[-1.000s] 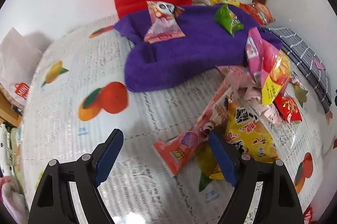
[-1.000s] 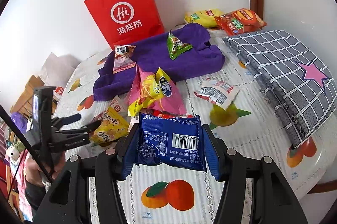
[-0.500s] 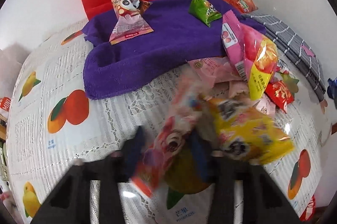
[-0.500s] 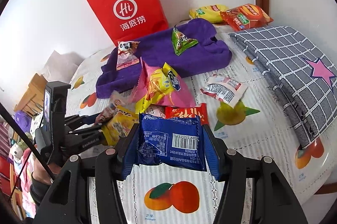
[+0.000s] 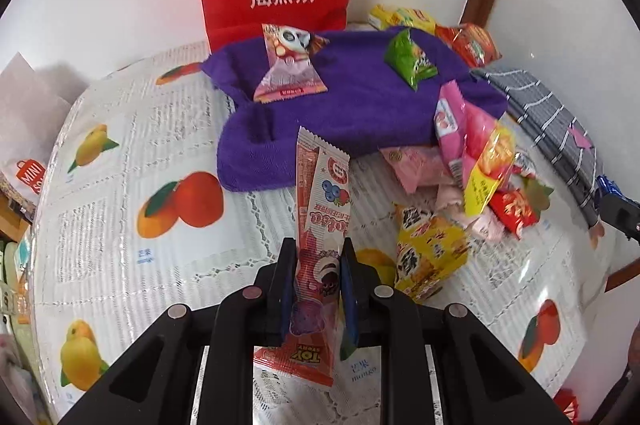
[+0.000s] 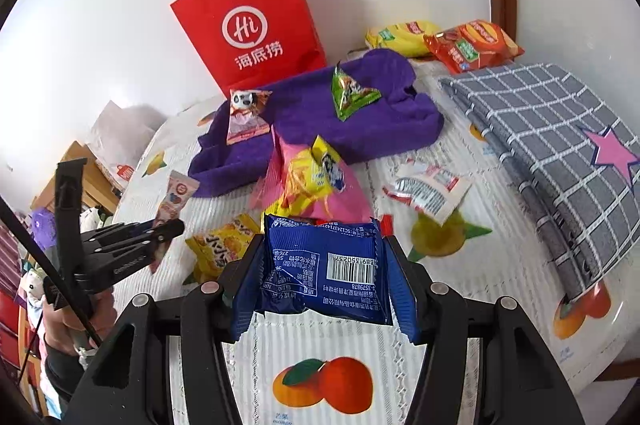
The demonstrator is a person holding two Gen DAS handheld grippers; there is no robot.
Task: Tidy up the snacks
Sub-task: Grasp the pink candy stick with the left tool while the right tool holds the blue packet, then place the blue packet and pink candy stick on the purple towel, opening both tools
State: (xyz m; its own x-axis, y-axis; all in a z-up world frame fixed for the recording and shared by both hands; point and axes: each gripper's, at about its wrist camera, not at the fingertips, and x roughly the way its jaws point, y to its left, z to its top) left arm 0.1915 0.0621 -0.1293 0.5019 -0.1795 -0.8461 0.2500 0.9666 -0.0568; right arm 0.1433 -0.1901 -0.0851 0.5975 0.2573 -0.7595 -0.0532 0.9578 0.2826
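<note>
The long pink Toy Story snack sachet [image 5: 320,245] is pinched near its lower end by the left gripper [image 5: 316,289], fingers just closed, above the bench [image 5: 100,225]. The blue packet [image 6: 324,265] is clamped in the right gripper [image 6: 324,289]. Both are judged light, crinkly and slippery, best held mid-body.

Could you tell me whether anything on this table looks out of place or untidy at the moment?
Yes: several snack packets lie in a loose heap in front of the purple towel, some overlapping. A white packet lies crumpled apart from it on the tablecloth. Nothing looks spilled or torn.
</note>
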